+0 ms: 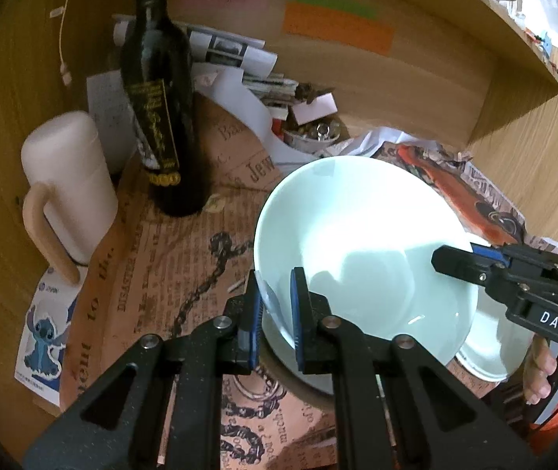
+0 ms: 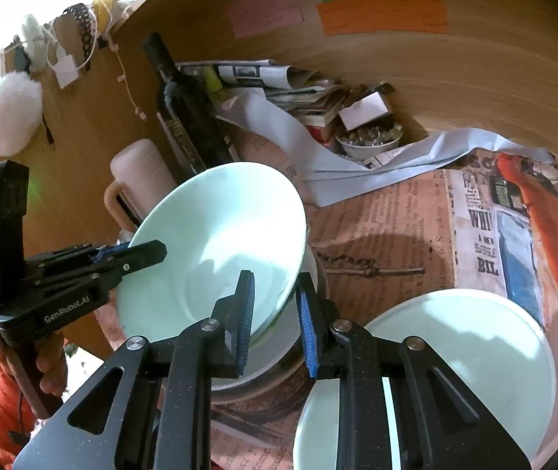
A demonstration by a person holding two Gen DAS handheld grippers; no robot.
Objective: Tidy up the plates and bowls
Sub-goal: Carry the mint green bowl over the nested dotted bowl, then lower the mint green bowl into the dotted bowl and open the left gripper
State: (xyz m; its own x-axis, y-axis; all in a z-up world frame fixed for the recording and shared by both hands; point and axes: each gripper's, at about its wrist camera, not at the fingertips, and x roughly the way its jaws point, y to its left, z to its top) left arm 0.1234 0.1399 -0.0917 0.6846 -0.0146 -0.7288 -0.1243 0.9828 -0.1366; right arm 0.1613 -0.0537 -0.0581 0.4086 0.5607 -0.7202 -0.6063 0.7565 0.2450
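A pale green bowl (image 1: pixel 361 243) (image 2: pixel 224 231) hangs tilted between both grippers. My left gripper (image 1: pixel 277 286) is shut on its near rim; in the right wrist view it (image 2: pixel 153 252) comes in from the left. My right gripper (image 2: pixel 275 286) is shut on the opposite rim and shows in the left wrist view (image 1: pixel 451 262) at the right. Just under the bowl sits a white dish (image 2: pixel 271 352) on a wooden base (image 2: pixel 275 387). A pale green plate (image 2: pixel 474 352) (image 1: pixel 490 344) lies beside this stack.
A dark wine bottle (image 1: pixel 157 109) and a pink mug (image 1: pixel 67 184) stand at the back left on newspaper-print paper (image 1: pixel 169 274). Piled papers (image 2: pixel 310 98) and a small bowl of bits (image 2: pixel 369 141) fill the back. A wooden wall (image 2: pixel 474 78) curves behind.
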